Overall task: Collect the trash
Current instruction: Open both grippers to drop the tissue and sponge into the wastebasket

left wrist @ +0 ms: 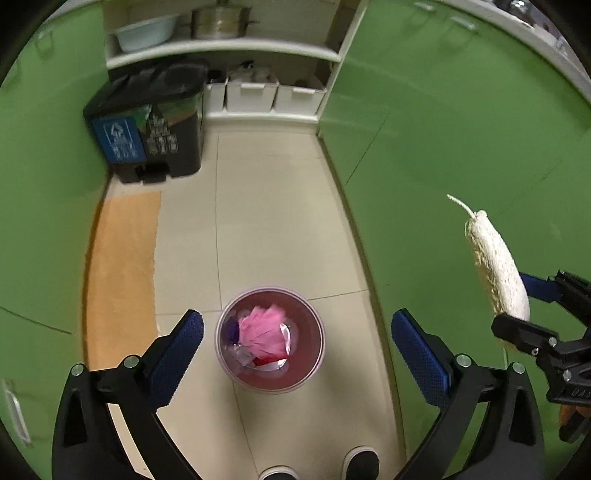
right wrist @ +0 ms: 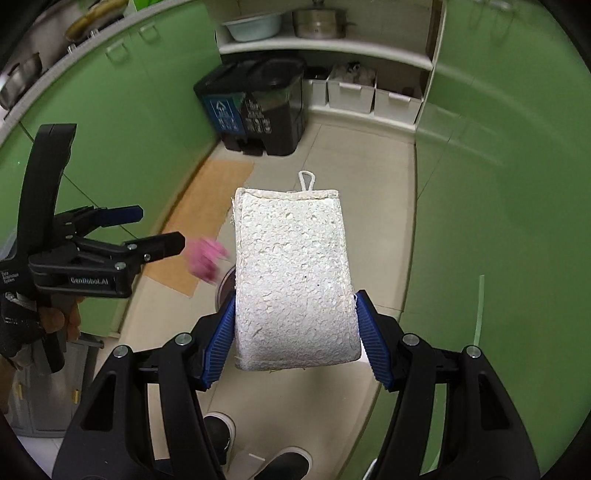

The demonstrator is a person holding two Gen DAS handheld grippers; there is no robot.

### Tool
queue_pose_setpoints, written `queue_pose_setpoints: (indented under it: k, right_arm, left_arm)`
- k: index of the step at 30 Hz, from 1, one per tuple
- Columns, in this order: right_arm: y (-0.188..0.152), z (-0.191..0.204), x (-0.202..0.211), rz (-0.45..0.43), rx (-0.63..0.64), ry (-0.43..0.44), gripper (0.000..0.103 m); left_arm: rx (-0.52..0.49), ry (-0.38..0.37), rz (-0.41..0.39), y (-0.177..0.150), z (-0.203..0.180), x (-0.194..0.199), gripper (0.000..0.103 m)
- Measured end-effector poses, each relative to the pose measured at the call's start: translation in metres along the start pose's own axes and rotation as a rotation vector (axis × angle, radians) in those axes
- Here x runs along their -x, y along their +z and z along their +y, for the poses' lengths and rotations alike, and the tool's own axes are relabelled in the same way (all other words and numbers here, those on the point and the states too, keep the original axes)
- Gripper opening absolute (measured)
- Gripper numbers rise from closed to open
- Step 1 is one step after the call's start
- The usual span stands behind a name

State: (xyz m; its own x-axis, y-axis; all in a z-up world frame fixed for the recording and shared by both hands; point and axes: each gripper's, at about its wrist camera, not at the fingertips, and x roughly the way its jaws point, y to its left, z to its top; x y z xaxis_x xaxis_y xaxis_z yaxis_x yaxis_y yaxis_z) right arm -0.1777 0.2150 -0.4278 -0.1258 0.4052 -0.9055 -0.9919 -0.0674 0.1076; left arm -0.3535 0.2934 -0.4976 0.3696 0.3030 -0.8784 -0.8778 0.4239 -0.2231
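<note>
Gripping the white porous loofah sponge [right wrist: 295, 273] across its lower sides, the right gripper [right wrist: 295, 332] holds it above the floor; it looks light, soft and compressible. The left gripper [left wrist: 297, 354] gapes empty over the small pink waste bin [left wrist: 317, 328].

Home kitchen: green cabinets [left wrist: 443, 122], pot [left wrist: 219, 22].
</note>
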Motion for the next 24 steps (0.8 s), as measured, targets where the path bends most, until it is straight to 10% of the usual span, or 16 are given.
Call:
queue_pose_setpoints:
  k: [17,20,24]
  right_arm:
    - [0.015,0.056,-0.104,0.097,0.099,0.12,0.063]
    - [0.018,0.06,-0.116,0.098,0.096,0.127,0.096]
    - [0.019,0.063,-0.125,0.101,0.088,0.103,0.099]
  left_arm:
    - [0.142,0.059,-0.008,-0.034,0.077,0.019,0.097]
    - [0.15,0.068,-0.02,-0.037,0.085,0.024,0.097]
    - [0.154,0.078,-0.032,-0.038,0.095,0.028,0.097]
